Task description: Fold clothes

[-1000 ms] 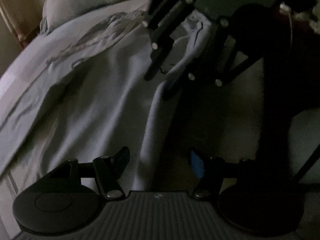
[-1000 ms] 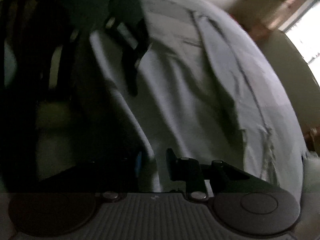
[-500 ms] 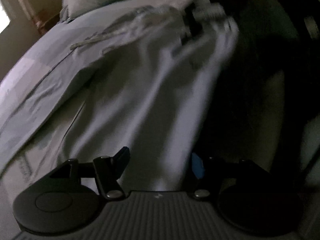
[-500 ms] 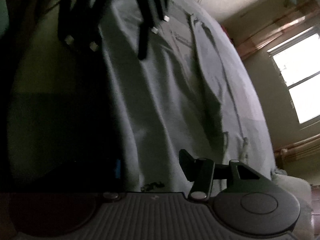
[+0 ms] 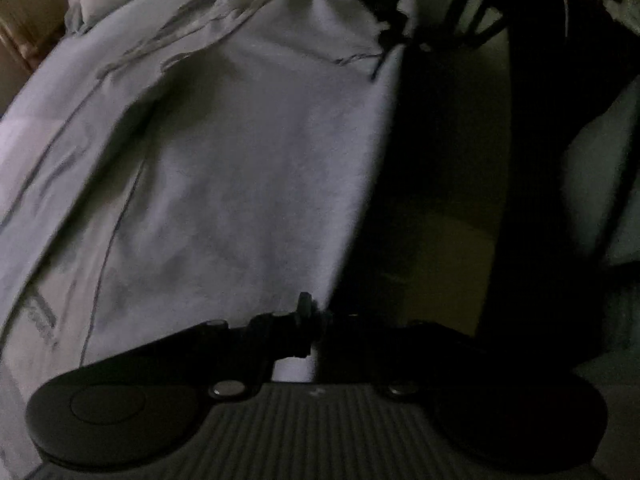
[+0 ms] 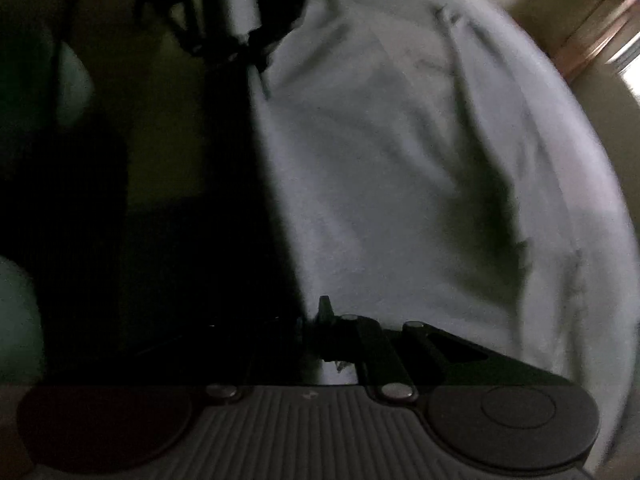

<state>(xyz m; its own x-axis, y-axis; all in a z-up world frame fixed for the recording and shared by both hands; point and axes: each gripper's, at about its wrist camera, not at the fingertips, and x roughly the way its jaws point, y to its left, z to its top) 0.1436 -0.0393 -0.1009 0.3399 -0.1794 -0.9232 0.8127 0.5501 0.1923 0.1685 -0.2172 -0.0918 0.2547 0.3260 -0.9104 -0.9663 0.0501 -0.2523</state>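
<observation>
Both tongs, left gripper (image 5: 310,322) and right gripper (image 6: 322,320), just snapped closed, each pinching the pale garment's (image 5: 248,168) near edge; fold can start.

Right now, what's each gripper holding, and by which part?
Both hold the garment by its near edge. The left gripper has just closed on one end of that edge, the right gripper on the other.

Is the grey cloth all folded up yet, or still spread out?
Mostly spread out. The grey cloth lies broad over the bed, with only loose creases. Both grippers pinch its near edge: left, right.
</observation>
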